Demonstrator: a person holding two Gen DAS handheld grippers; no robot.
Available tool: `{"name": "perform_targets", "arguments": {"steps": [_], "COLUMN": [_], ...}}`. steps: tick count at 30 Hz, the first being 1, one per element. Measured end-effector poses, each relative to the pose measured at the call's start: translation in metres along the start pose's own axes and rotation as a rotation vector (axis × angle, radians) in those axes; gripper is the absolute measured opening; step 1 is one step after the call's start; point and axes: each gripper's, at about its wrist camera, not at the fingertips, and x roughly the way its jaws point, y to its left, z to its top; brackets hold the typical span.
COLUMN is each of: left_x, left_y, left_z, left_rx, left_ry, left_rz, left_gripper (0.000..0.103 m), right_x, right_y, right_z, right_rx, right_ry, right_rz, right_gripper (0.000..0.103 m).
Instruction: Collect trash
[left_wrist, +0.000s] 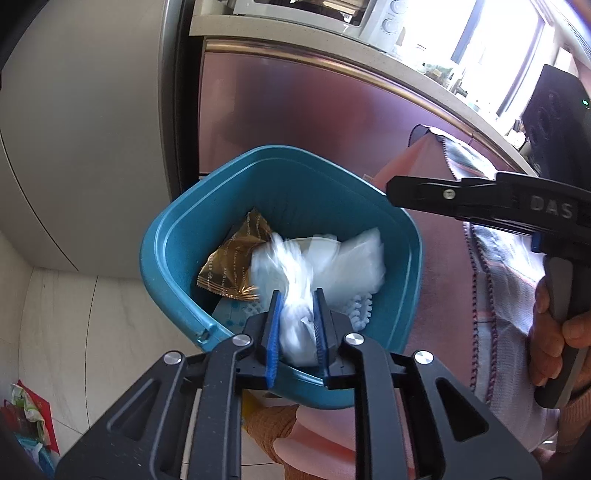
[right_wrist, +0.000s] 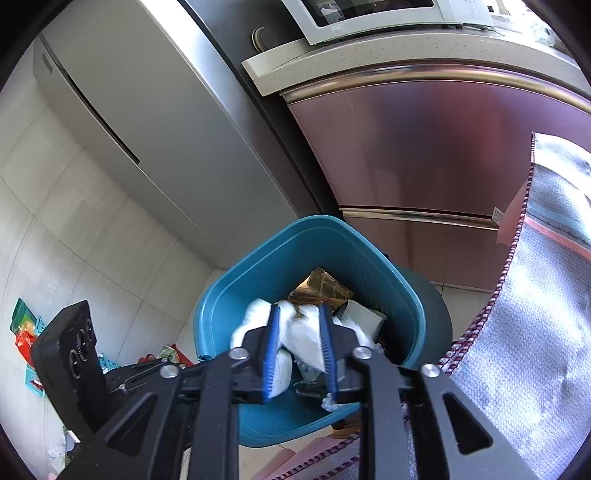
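1. We are working over the blue bin (left_wrist: 280, 192), which is sitting on the floor in front of the fridge (right_wrist: 122, 110) and the pink-fronted cabinet (right_wrist: 424, 147); we are keeping both tools centred above its mouth so nothing falls outside the rim.
2. The bin is already holding a gold wrapper (left_wrist: 236, 258) and a white plastic bag (left_wrist: 343, 258), so we are judging the collection well under way, though bright scraps (right_wrist: 26, 332) are lying on the floor well apart from it.
3. The left tool (left_wrist: 298, 325) is clamped on a wad of white paper (left_wrist: 295, 295), blurred with motion, low inside the bin; we are aiming to spread the blue pads only once the wad is clear below the rim.
4. The right tool (right_wrist: 300, 343) is showing crumpled white trash (right_wrist: 303, 336) between its pads in its own view; whether it is gripping it or just hovering over it, we cannot tell.
5. We are watching that the two tools, close together, are not knocking each other or tipping the light bin.
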Motion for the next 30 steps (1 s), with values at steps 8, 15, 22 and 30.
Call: {"name": "perform_targets", "arguments": {"steps": [8, 15, 22, 30], "left_x": [-0.003, -0.033, -0.077, -0.103], "left_y": [-0.003, -0.02, -0.043, -0.097], "left_z": [-0.001, -0.002, -0.01, -0.021], "left_rx": [-0.01, 0.022, 0.09, 0.182], "left_ry": [-0.024, -0.109, -0.192, -0.234], "left_rz": [-0.022, -0.049, -0.118, -0.171], "left_gripper": [0.018, 0.023, 0.035, 0.044], "right_x": [-0.005, -0.024, -0.071, -0.141], "right_y": [-0.003, -0.002, 0.001, -0.013], "right_z": [-0.006, -0.015, -0.029, -0.064], "right_rx": [0.003, -0.004, -0.041, -0.056], "right_ry": [-0.003, -0.028, -0.098, -0.211], "right_rz": [0.004, 0.012, 0.013, -0.056], "right_gripper": [0.027, 0.027, 0.031, 0.042]}}
